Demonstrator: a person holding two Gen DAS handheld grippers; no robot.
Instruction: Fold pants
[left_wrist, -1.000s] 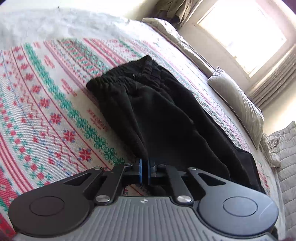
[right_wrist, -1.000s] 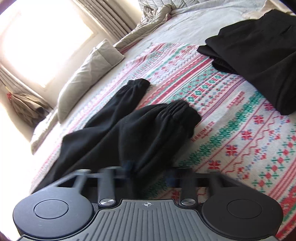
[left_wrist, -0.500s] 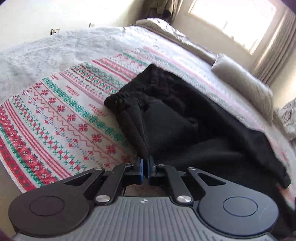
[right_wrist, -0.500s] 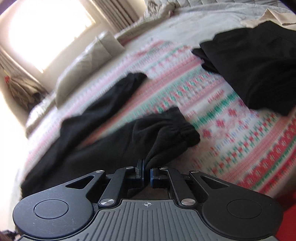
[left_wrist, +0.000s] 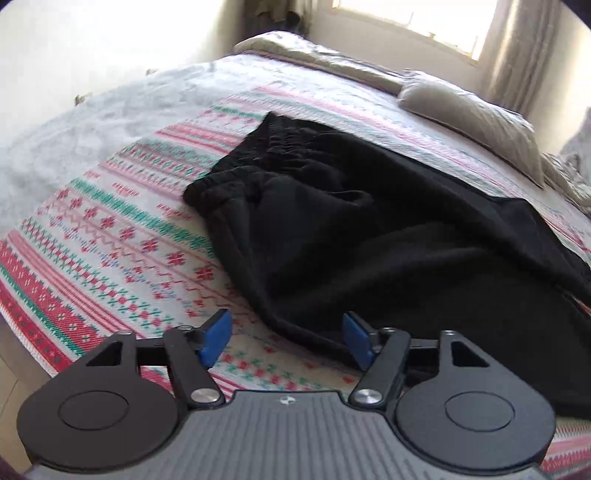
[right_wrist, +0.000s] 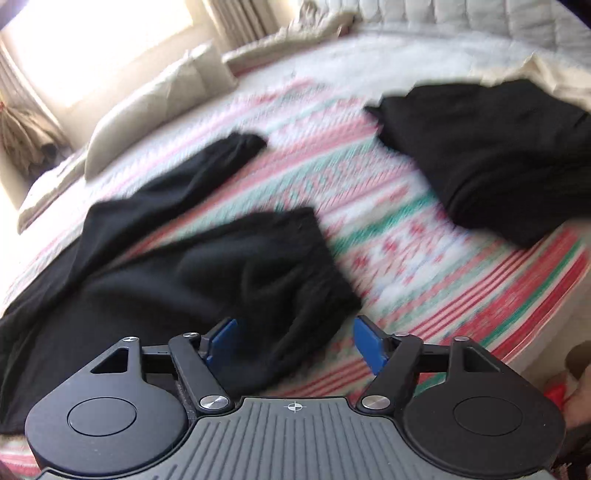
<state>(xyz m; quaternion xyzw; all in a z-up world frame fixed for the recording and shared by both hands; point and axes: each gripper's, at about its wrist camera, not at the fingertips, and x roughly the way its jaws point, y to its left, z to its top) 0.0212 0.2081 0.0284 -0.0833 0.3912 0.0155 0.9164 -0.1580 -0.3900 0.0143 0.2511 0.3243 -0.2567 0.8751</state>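
Observation:
Black pants (left_wrist: 369, 229) lie spread on a patterned blanket (left_wrist: 110, 229) on a bed. In the left wrist view the waistband (left_wrist: 280, 155) is at the far end. My left gripper (left_wrist: 284, 338) is open, its blue pads either side of the pants' near edge, holding nothing. In the right wrist view the pants (right_wrist: 177, 273) show two legs, one cuff (right_wrist: 243, 142) far and one cuff (right_wrist: 314, 266) near. My right gripper (right_wrist: 295, 341) is open over the near leg's edge, holding nothing.
A second black garment (right_wrist: 498, 155) lies folded at the right of the blanket. A beige pillow (left_wrist: 469, 122) lies by the window side and also shows in the right wrist view (right_wrist: 155, 110). The bed's edge runs close under both grippers.
Both grippers were shut on the pants' near edge half a second ago; both have opened and let go. The pants have been drawn toward the bed's near edge.

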